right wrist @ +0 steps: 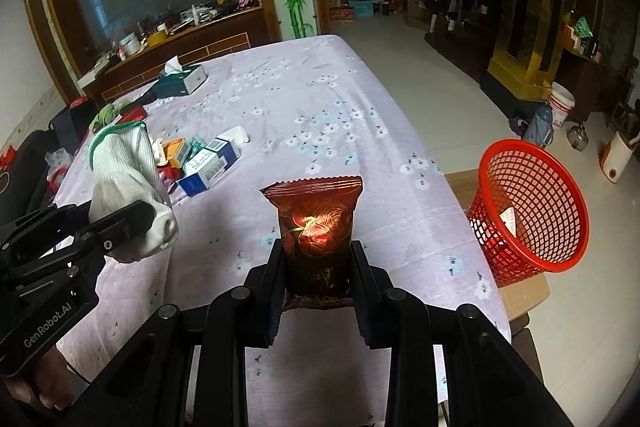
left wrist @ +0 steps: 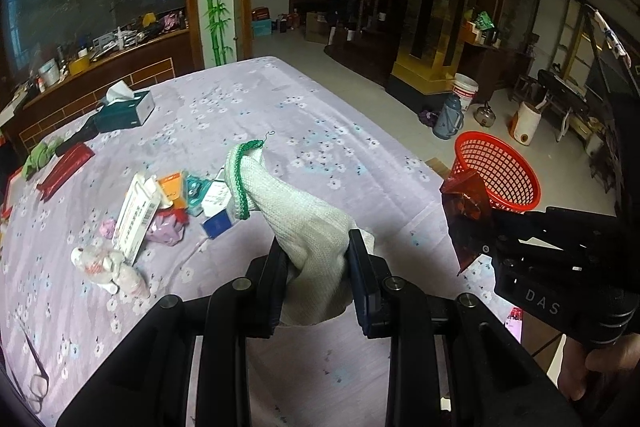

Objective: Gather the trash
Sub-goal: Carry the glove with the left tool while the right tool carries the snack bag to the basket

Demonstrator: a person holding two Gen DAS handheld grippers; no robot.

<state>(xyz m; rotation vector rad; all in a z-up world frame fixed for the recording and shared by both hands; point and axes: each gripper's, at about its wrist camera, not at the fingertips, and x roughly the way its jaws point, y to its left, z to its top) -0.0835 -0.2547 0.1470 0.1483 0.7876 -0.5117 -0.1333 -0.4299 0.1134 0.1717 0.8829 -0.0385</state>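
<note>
Left wrist view: left gripper (left wrist: 318,269) clamped on a white knit glove (left wrist: 288,211) with a green cuff, long axis running forward and up-left from the jaws, cuff end free in the air. Ahead and to the left on the lilac flowered tablecloth (left wrist: 280,99), a heap of loose trash (left wrist: 160,211): small cartons, wrappers, a crumpled plastic bag. To the right, beyond the table edge and lower down, the red mesh basket (left wrist: 498,171). Between glove and basket, the right gripper (left wrist: 472,227) with a dark red packet.

Right wrist view: right gripper (right wrist: 318,271) closed on a red foil snack packet (right wrist: 316,223), held upright, crimped top edge pointing forward. Red mesh basket (right wrist: 528,211) forward and to the right, mouth tilted toward the table, some scraps already inside. Left gripper (right wrist: 132,223) with its glove off to the left, farther from the basket.

Judged from this: right hand nearer the basket, so packet likely first, by a swing rightward past the table edge; glove to cross the same gap afterward.
</note>
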